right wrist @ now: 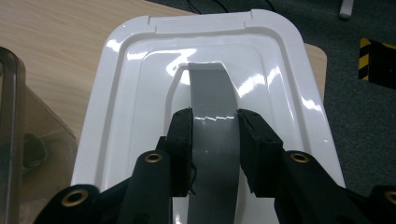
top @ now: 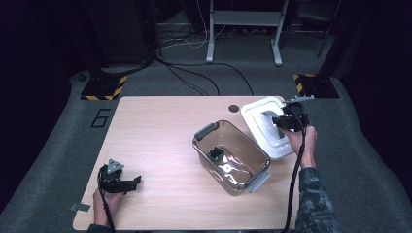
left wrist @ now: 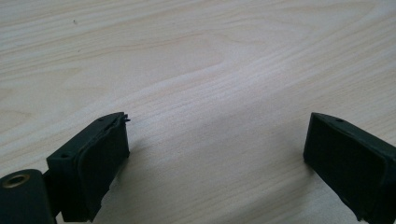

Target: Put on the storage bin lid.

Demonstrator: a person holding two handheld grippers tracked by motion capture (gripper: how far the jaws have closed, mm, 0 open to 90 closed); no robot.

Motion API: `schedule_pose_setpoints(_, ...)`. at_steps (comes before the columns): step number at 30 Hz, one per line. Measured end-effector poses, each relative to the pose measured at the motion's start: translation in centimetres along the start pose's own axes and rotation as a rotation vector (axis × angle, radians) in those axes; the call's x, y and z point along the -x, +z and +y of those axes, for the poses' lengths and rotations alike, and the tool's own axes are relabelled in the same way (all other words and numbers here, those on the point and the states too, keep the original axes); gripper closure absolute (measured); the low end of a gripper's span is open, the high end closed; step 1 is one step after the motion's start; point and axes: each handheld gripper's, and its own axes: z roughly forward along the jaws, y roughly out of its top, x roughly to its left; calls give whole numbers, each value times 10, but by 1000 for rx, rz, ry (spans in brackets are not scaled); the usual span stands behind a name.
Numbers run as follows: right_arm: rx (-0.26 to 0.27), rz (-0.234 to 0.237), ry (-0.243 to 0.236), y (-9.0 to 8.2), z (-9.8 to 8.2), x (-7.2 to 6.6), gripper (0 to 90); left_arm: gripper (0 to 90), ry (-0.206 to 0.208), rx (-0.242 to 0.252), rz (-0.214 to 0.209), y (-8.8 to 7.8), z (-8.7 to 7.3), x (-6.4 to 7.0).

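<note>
A white plastic lid [top: 265, 124] [right wrist: 140, 84] with a grey handle [right wrist: 215, 126] is tilted up at the table's right edge. My right gripper [top: 286, 121] [right wrist: 215, 149] is shut on that grey handle, one pad on each side of it. A clear brownish bin [top: 231, 156] with grey latches stands in the middle of the table, and a small black object [top: 215, 153] lies inside it. Its corner [right wrist: 18, 140] shows at the left of the right gripper view. My left gripper [top: 133, 183] [left wrist: 215, 154] rests near the table's front left, open, with bare wood between its jaws.
The wooden table [top: 155, 136] has a dark round hole [top: 233, 108] near its far edge. Beyond it are grey carpet, cables and stand feet with yellow-black stripes [top: 103, 90]. A strip of tape [top: 79, 207] sticks out at the front left corner.
</note>
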Motion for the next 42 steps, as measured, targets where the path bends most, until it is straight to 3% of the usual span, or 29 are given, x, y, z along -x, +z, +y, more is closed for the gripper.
schedule_pose_setpoints(8, 22, 10, -18, -26, 14, -5, 665, 64, 1, 0, 0, 0, 0, 0)
schedule_pose_setpoints(17, 24, 32, -38, -42, 23, -13, 666, 64, 0, 0, 0, 0, 0, 0)
schedule_pose_setpoints(27, 30, 77, -64, -57, 30, -32, 666, 64, 0, 0, 0, 0, 0, 0)
schedule_pose_setpoints(35, 29, 143, -100, -66, 34, -54, 665, 64, -1, 0, 0, 0, 0, 0)
schedule_pose_setpoints(42, 22, 185, -93, -67, 35, -74, 665, 63, -1, 0, 0, 0, 0, 0)
